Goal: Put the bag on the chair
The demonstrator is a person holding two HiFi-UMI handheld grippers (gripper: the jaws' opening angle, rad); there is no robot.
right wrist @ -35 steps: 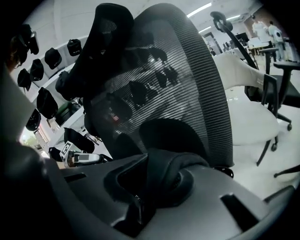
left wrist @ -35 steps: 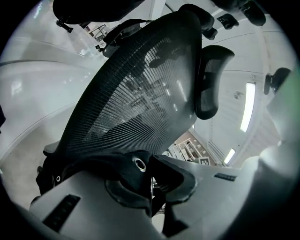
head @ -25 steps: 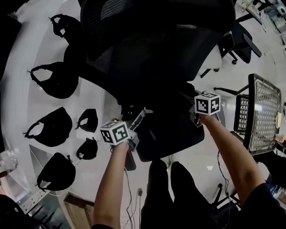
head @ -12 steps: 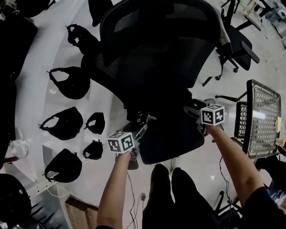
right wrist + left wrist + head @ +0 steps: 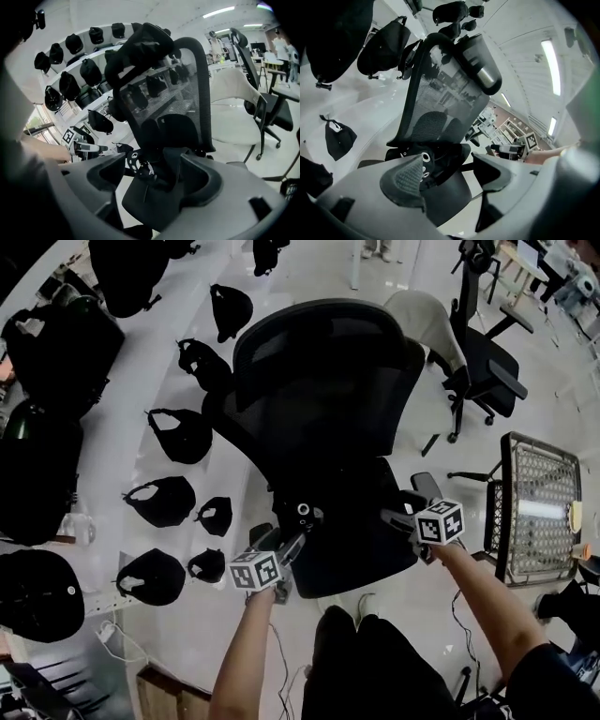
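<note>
The black bag (image 5: 323, 512) lies on the seat of the black mesh-backed office chair (image 5: 319, 381), its metal eyelets showing at its left end. My left gripper (image 5: 298, 532) is at the seat's left front corner, open, with the bag (image 5: 440, 159) just beyond its empty jaws (image 5: 450, 176). At the seat's right edge my right gripper (image 5: 398, 518) is also open. In its own view the bag (image 5: 147, 166) sits past its fingertips (image 5: 157, 177), untouched. Each gripper shows in the other's view: the right gripper (image 5: 511, 149), the left gripper (image 5: 86, 147).
Several black bags (image 5: 178, 432) lie on the curved white table (image 5: 112, 427) at the left. A wire mesh cart (image 5: 539, 498) stands at the right. Two more office chairs (image 5: 478, 362) stand behind on the right. The person's legs (image 5: 366, 662) are just below the seat.
Both grippers have opened and let go of the bag, which now rests on the seat. They have drawn back a little towards the seat's front corners, and the head view has lifted.
</note>
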